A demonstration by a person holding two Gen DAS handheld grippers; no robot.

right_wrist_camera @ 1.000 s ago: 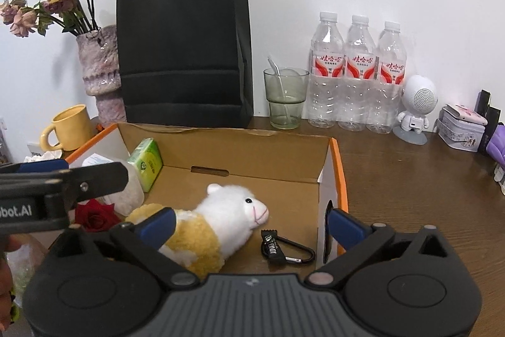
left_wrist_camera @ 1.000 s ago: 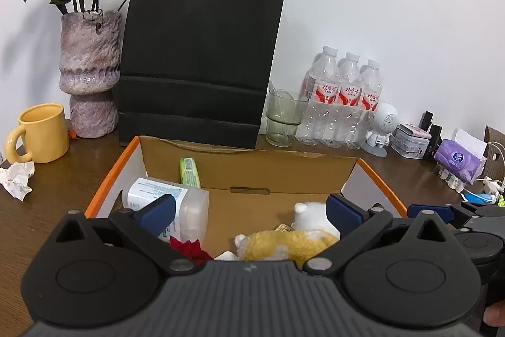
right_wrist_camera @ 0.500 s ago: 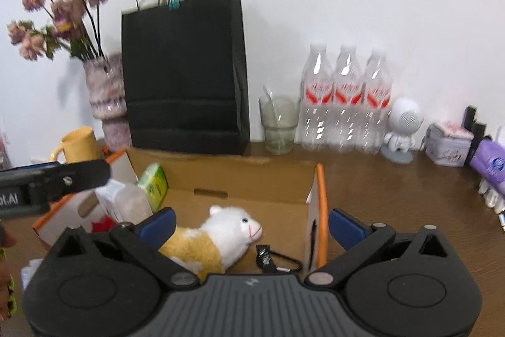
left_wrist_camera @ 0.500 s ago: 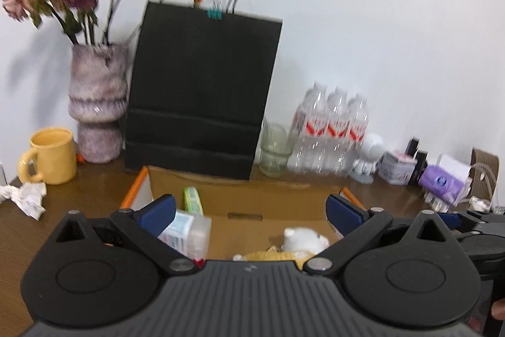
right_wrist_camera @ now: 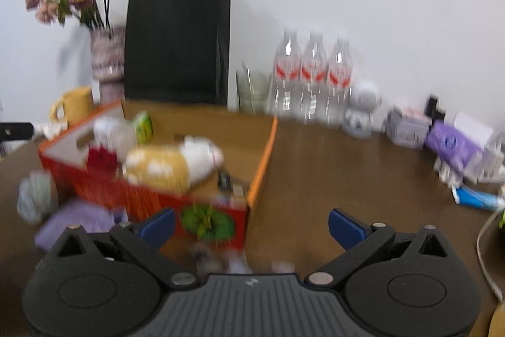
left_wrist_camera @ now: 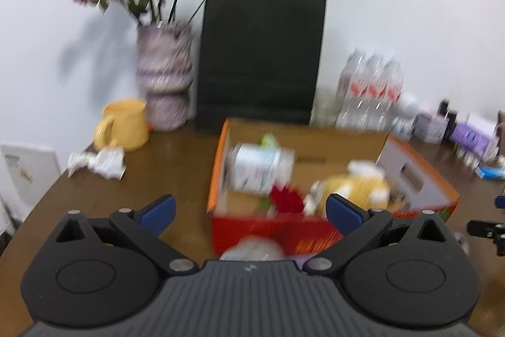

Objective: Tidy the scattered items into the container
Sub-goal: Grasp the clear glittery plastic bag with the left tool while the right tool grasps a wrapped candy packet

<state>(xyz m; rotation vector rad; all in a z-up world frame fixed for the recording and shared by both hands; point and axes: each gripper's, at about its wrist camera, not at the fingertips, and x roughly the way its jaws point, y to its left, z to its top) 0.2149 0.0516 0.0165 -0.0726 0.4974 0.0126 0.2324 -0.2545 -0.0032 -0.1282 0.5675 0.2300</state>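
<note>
The orange cardboard box (left_wrist_camera: 419, 179) (right_wrist_camera: 263, 153) sits on the brown table. It holds a white and yellow plush lamb (left_wrist_camera: 353, 187) (right_wrist_camera: 176, 161), a white jar (left_wrist_camera: 260, 166), a red rose (left_wrist_camera: 285, 198) (right_wrist_camera: 101, 158), a green packet (right_wrist_camera: 143, 123) and a black carabiner (right_wrist_camera: 225, 179). In front of the box lie a pale round item (left_wrist_camera: 252, 247) (right_wrist_camera: 36, 199) and a purple item (right_wrist_camera: 75, 225), both blurred. My left gripper (left_wrist_camera: 249, 212) is open and empty, pulled back from the box. My right gripper (right_wrist_camera: 251, 225) is open and empty near the box's front right corner.
A black paper bag (left_wrist_camera: 260, 59), a vase of dried flowers (left_wrist_camera: 165, 84), a yellow mug (left_wrist_camera: 124, 125) and crumpled paper (left_wrist_camera: 98, 161) stand at the back left. Water bottles (right_wrist_camera: 312, 78), a glass (right_wrist_camera: 254, 90), a white figurine (right_wrist_camera: 361, 109), tins, a purple packet (right_wrist_camera: 451, 144) and a blue tube (right_wrist_camera: 476, 198) are to the right.
Both grippers have drawn back and risen away from the box, so its front wall and the items before it now show. Both stay open and empty.
</note>
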